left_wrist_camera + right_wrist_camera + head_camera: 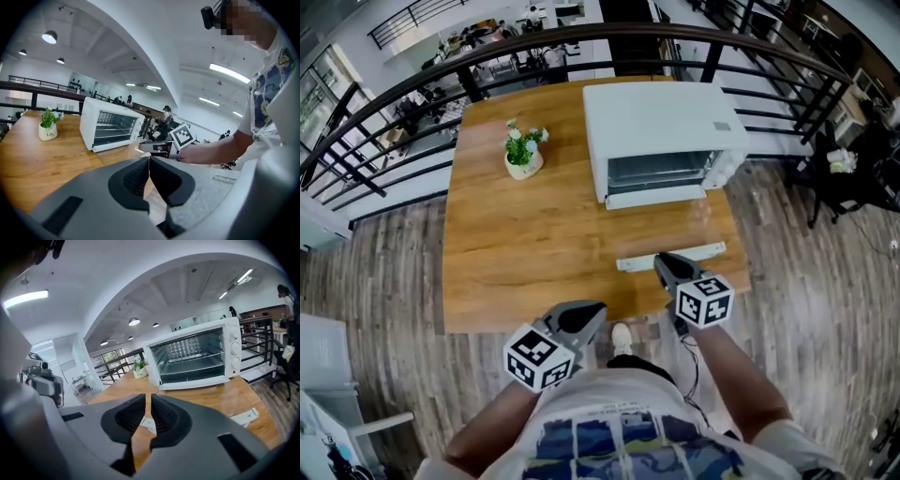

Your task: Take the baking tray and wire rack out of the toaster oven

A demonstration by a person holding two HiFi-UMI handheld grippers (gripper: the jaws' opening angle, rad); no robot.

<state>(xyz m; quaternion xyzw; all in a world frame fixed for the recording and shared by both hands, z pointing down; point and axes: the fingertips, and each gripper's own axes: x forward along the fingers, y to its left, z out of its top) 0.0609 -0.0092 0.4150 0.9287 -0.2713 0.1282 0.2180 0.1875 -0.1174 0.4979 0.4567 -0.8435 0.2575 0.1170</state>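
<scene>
A white toaster oven [661, 141] stands at the far right of the wooden table [534, 244]. Through its front, in the right gripper view, I see a wire rack [194, 357]; the baking tray I cannot make out. My right gripper [661, 262] hovers over the table's near edge and points at the oven [192, 357]. Its jaws [148, 404] are all but closed, with nothing between them. My left gripper [592, 314] hangs off the near edge, lower left of the right one. It is shut and empty [149, 164], and from it I see the oven [112, 129] and the right gripper [152, 147].
A small potted plant [523, 150] sits left of the oven. A flat white strip [670, 256] lies on the table just beyond the right gripper. A dark railing [581, 42] curves behind the table. A black chair [844, 178] stands on the floor at the right.
</scene>
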